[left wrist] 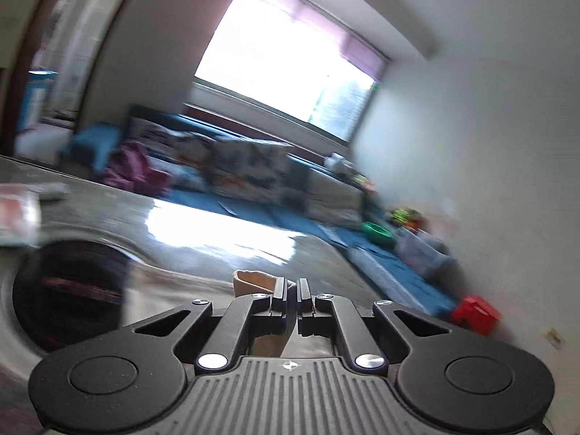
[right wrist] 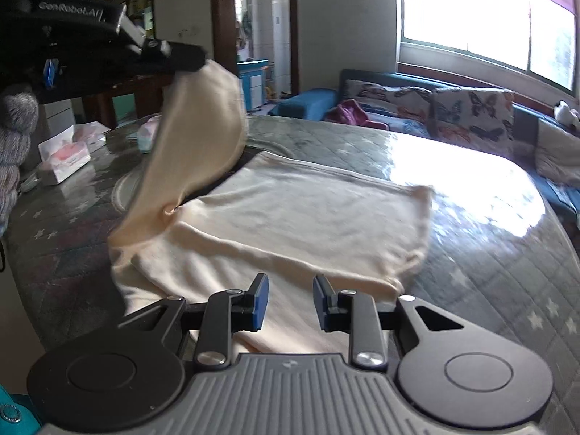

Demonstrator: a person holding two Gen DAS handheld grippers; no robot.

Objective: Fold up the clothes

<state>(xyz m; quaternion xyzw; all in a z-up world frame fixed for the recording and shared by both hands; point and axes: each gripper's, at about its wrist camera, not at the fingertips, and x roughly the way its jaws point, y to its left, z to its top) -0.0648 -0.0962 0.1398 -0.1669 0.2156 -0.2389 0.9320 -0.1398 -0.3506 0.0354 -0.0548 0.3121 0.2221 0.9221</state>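
In the right wrist view the left gripper [right wrist: 197, 58] reaches in from the upper left of the frame, its black jaws closed tight on the tip of a cream garment [right wrist: 290, 217], pinching one sleeve [right wrist: 203, 123] and holding it lifted above the rest of the cloth. That sleeve hangs from the pinch in a broad curve and runs down to the garment's left side, where it joins the body at a small pucker. The body of the garment lies flat across the middle of the frame on a grey quilted table cover [right wrist: 489, 290] with pale stars, glare from the window [right wrist: 471, 11] falling on the cover's right part. In the left wrist view the same jaws stand almost together at the lower centre, with only a sliver of gap between the black fingers [left wrist: 280, 295], and a small fold of cream cloth [left wrist: 253, 281] shows just above and left of them; that picture is heavily blurred. The right gripper [right wrist: 291, 302] sits at the bottom centre of its own view with its blue pads [right wrist: 261, 302] parted by a modest gap and nothing between them; it hovers over the garment's near edge, and whether the fingers touch the cloth cannot be told. A tissue box [right wrist: 63, 156] stands on the cover at the left, well apart from the garment.
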